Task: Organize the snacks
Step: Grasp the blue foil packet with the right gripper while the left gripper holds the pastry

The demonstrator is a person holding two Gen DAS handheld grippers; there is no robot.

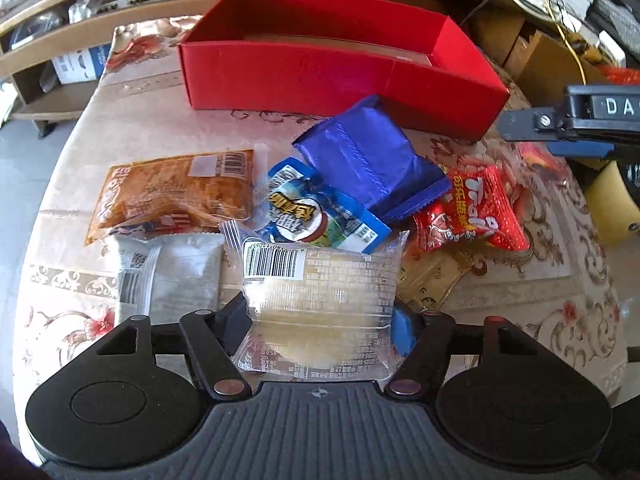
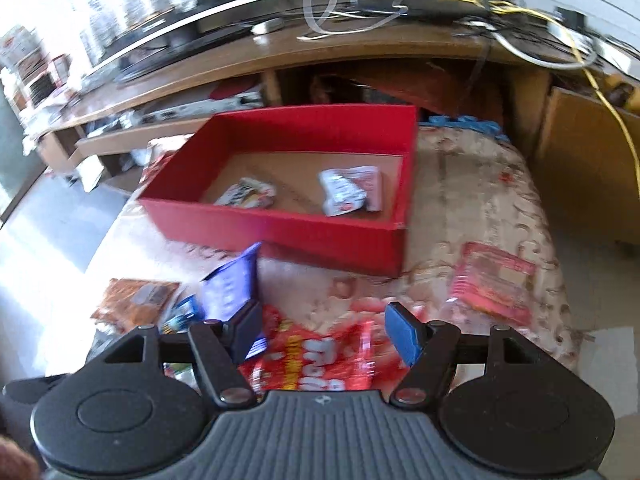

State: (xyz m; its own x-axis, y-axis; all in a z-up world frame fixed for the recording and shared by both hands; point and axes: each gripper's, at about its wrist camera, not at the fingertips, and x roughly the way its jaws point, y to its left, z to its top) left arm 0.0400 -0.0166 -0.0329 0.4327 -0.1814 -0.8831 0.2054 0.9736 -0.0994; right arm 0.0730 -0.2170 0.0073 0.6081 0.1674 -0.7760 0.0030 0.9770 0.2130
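The left gripper (image 1: 320, 326) has a clear packet with a pale round cake (image 1: 320, 300) between its two fingers. The packet fills the gap from the black pad at 9 o'clock to the blue pad at 3 o'clock, and both pads seem to press on its sides, so I judge that this gripper holds it. The long axis of the packet runs away from the gripper toward 12 o'clock, with the barcode end far from the camera. The red box (image 1: 304, 80) stands on the bench (image 1: 520, 280) straight ahead at 12 o'clock, beyond the blue wrapper (image 1: 368, 160) and the blue and white pouch (image 1: 320, 212). So the coming move, in my judgement, is a lift and a carry forward over these packets to the box.

The right gripper (image 2: 320, 332) is half open, and a red snack bag (image 2: 320, 360) lies under and between its fingers. The picture is blurred, so I cannot tell if the pads press on the bag. From this gripper the red box is at 12 o'clock, a little toward 11, and it already has two small packets (image 2: 300, 192) on its floor.

Other snacks wait on the bench: an orange packet (image 1: 172, 192) at 10 o'clock from the left gripper, a white packet (image 1: 168, 276) at 9 o'clock, a red candy bag (image 1: 476, 208) at 1 o'clock
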